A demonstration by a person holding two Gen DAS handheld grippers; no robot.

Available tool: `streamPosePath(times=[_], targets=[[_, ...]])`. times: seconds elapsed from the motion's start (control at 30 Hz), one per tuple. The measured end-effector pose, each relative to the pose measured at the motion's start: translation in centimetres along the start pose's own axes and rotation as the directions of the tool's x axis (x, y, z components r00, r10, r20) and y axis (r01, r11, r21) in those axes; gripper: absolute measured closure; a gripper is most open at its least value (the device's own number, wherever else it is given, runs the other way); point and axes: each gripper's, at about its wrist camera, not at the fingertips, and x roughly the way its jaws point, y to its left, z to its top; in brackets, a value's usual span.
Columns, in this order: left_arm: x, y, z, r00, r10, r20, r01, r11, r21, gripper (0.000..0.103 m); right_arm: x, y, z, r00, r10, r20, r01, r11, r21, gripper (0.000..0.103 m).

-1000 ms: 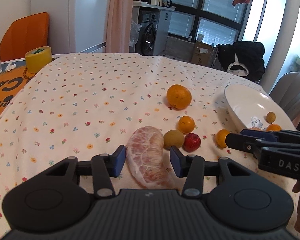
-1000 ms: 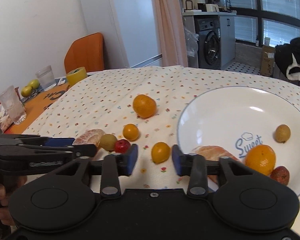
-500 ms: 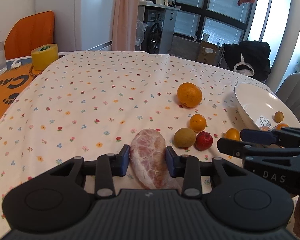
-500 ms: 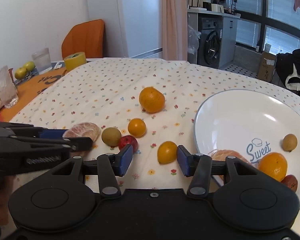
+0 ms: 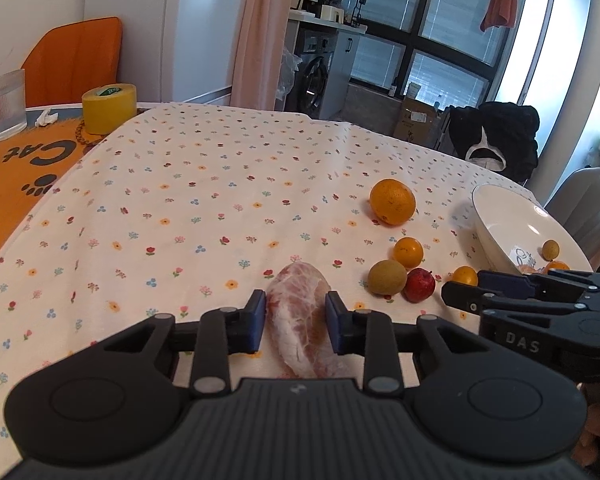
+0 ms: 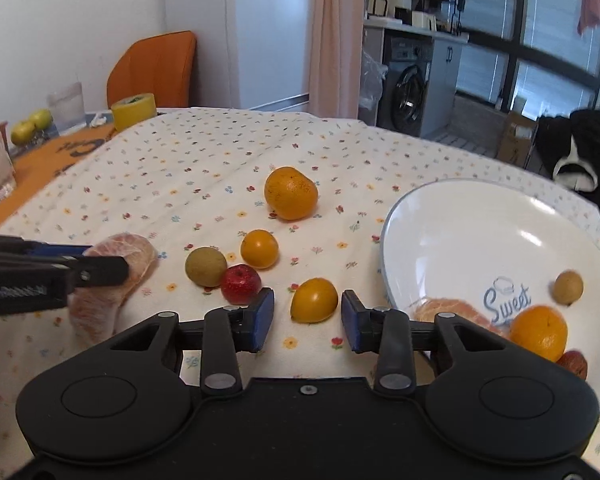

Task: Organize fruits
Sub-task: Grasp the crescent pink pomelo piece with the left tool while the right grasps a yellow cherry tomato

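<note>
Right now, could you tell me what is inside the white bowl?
The white bowl holds a small brown fruit, an orange, a red fruit and a peeled segment, partly hidden by the right gripper.

Both wrist views look low and close across the floral tablecloth [image 5: 204,184], sharing the loose fruit and white plate [image 6: 460,216].

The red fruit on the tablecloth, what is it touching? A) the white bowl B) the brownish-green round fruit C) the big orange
B: the red fruit sits right against the brownish-green round fruit, apart from the big orange and the white bowl.
</note>
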Motion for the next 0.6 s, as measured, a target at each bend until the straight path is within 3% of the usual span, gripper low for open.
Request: streamPosePath(times=[0.17,0.33,0.6], targets=[[-0.4,0.4,0.1,1.000,-0.008,0.004,0.008,1.000,-0.003,0.081,0.1,0.3,0.0,1.000,0.003,0.001,-0.003,1.000,-0.017,0.080],[-0.4,0.2,0.2,1.000,-0.002,-0.005,0.002,1.000,0.002,0.080,-0.7,0.2,-0.3,0.999,0.032,0.003,-0.032,0.999,0.002,0.080],[0.9,-0.3,0.1,0.998,0.024,-0.052,-0.023,1.000,0.005,0.065,-2.5,-0.5,-0.6,0.997,0.075,0.023,-0.075,0.997,0.032,0.080]])
